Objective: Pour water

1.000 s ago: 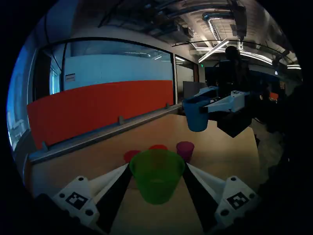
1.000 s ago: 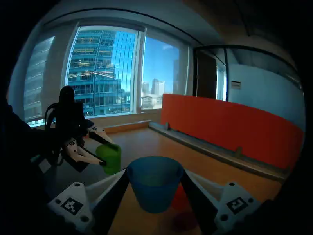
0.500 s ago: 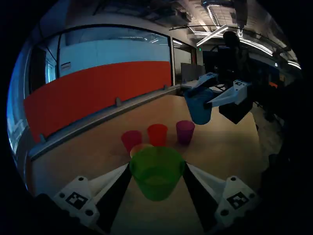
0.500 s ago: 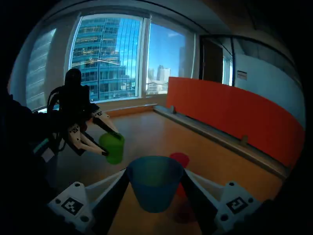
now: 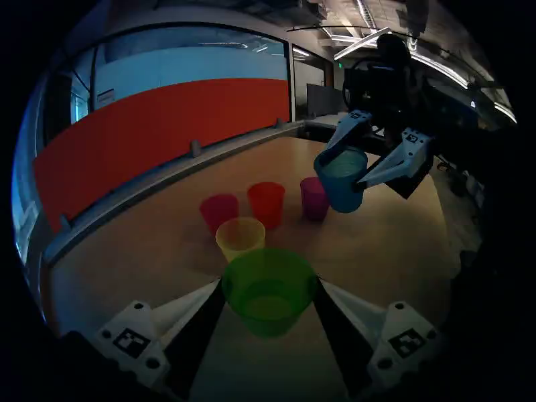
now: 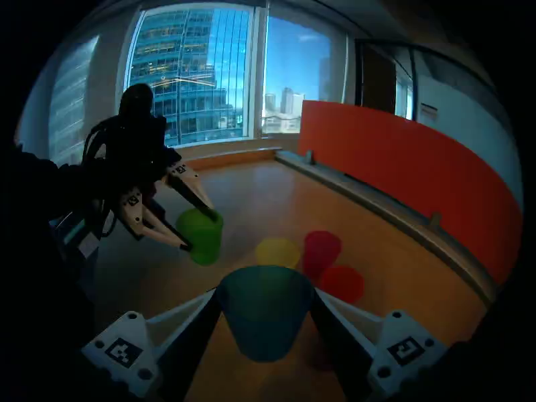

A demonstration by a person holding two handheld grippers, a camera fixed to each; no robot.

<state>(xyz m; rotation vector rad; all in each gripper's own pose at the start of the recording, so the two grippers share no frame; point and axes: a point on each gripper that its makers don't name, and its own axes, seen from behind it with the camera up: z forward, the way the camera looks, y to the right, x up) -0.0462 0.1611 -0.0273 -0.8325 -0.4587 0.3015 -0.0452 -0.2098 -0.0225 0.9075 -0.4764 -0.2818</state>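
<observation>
the left gripper [image 5: 268, 287] clamps a green cup [image 5: 268, 313] between both fingers, holding it upright above a wooden table [image 5: 402, 241]. the right gripper [image 6: 266, 295] grips a blue cup [image 6: 264, 329] the same way, raised off the table. a yellow cup [image 5: 240, 236], red cup [image 5: 266, 201], pink cup [image 5: 219, 211] and purple cup [image 5: 313, 196] stand clustered on the table.

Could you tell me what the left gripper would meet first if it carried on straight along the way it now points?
Most likely the yellow cup, standing just beyond the green cup that the left gripper holds, though depth is hard to judge.
</observation>
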